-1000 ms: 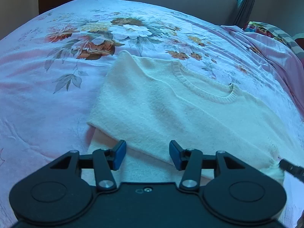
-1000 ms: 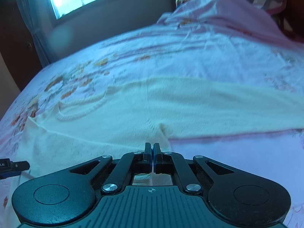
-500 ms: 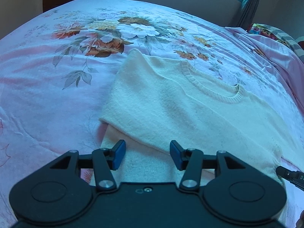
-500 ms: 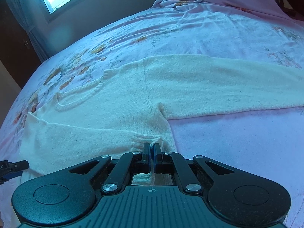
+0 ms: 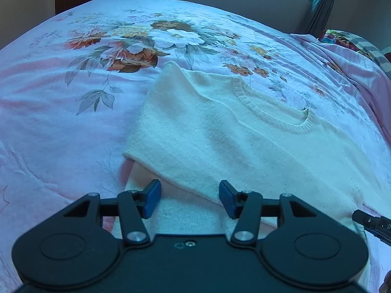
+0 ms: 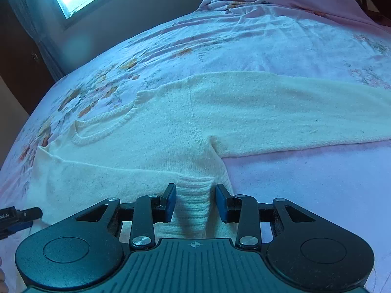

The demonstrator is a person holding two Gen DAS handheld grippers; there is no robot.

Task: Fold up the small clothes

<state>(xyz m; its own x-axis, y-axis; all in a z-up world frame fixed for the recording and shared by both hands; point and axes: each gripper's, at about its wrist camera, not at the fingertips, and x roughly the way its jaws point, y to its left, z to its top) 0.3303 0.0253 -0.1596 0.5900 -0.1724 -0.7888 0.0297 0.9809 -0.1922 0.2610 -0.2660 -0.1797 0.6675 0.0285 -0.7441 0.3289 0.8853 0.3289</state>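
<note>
Cream knit sweater (image 5: 244,146) lies flat on the floral pink bedsheet (image 5: 61,127), neckline (image 5: 273,117) facing away from both cameras. One sleeve is folded across the body, its ribbed cuff (image 6: 193,195) ending at the hem. The other sleeve (image 6: 305,112) stretches out to the right in the right wrist view.

Left gripper (image 5: 189,199): released, jaws wide apart, holding nothing. It sits low over the sweater's near edge, with the folded sleeve's edge running between the blue pads (image 5: 152,199).

Right gripper (image 6: 195,202): released, jaws apart. The ribbed cuff sits in the gap between the pads (image 6: 171,202), not pinched.
</note>
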